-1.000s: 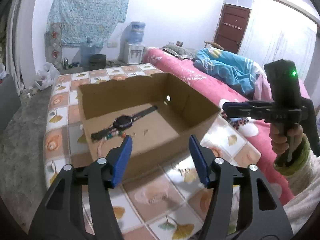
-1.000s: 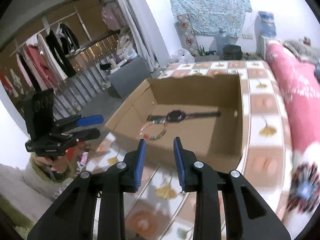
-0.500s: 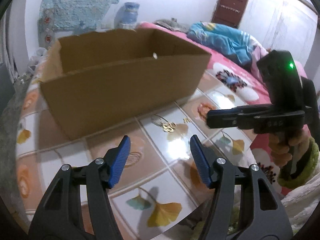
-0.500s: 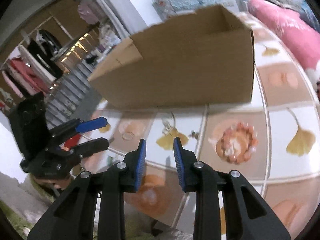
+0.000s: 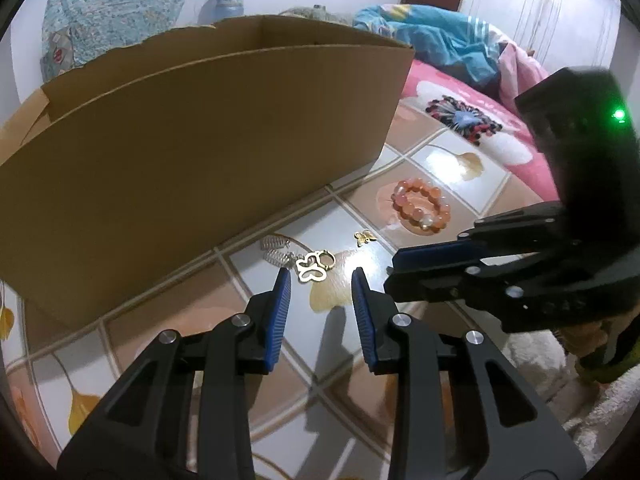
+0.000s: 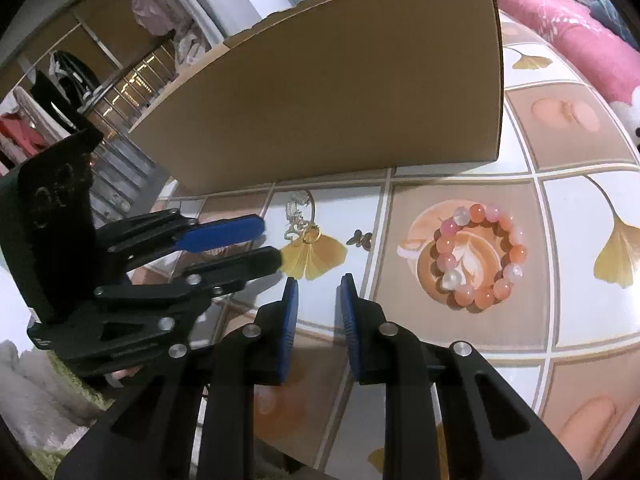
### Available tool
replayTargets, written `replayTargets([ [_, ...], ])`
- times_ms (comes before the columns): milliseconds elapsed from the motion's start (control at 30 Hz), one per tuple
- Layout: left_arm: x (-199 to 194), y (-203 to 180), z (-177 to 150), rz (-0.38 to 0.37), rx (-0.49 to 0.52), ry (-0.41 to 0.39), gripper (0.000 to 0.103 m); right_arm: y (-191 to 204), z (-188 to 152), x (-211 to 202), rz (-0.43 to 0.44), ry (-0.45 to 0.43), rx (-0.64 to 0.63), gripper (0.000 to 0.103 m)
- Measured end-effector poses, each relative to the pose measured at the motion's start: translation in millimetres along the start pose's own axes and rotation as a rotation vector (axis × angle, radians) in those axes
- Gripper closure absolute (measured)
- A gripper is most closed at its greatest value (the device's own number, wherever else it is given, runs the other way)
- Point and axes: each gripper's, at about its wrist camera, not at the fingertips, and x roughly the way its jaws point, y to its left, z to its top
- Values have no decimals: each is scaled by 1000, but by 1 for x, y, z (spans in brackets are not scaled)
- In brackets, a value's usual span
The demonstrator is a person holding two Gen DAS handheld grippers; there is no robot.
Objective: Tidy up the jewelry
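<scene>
1. Since a second ago you have brought both grippers down from above the cardboard box (image 5: 208, 152) to low over the tiled table top (image 5: 448, 152). The box's inside, with the watch in it, was in sight then; now only its outer wall shows.
2. Your left gripper (image 5: 320, 276) has just been closing. Its jaws are now partly open with a clear gap, and nothing sits between the blue pads (image 5: 280, 312).
3. Just ahead of the left pad tips lies a gold butterfly pendant (image 5: 311, 267) with a small gold ring touching it, flat on the table. A silver chain piece (image 5: 276, 249) lies just behind it, near the foot of the box.
4. A tiny gold butterfly charm (image 5: 365, 237) sits apart, to the right of the pendant, between it and the bead bracelet.
5. The pink and orange bead bracelet (image 6: 478, 256) lies flat on a tile, beyond and to the right of your right gripper (image 6: 318, 282), not touching it.
6. Your right gripper has just been closing too. Its jaws stand narrowly apart and hold nothing; bare table shows between them.
7. In the left view, your right gripper (image 5: 396, 270) is side-on, its tips just beside the left gripper's right pad.
8. The pink bedding (image 6: 572, 28) lies beyond the table edge.
</scene>
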Motion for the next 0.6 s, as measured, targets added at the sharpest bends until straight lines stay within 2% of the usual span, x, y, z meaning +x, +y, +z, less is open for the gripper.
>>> replayTargets([
  [200, 14, -5, 5, 56, 45, 26, 75, -3, -2, 1, 12, -14, -9, 81],
  [400, 18, -7, 8, 100, 96, 39, 87, -11, -2, -4, 29, -20, 0, 81],
  [600, 19, -10, 10, 91, 139, 58, 88, -17, 0, -8, 37, -25, 11, 81],
])
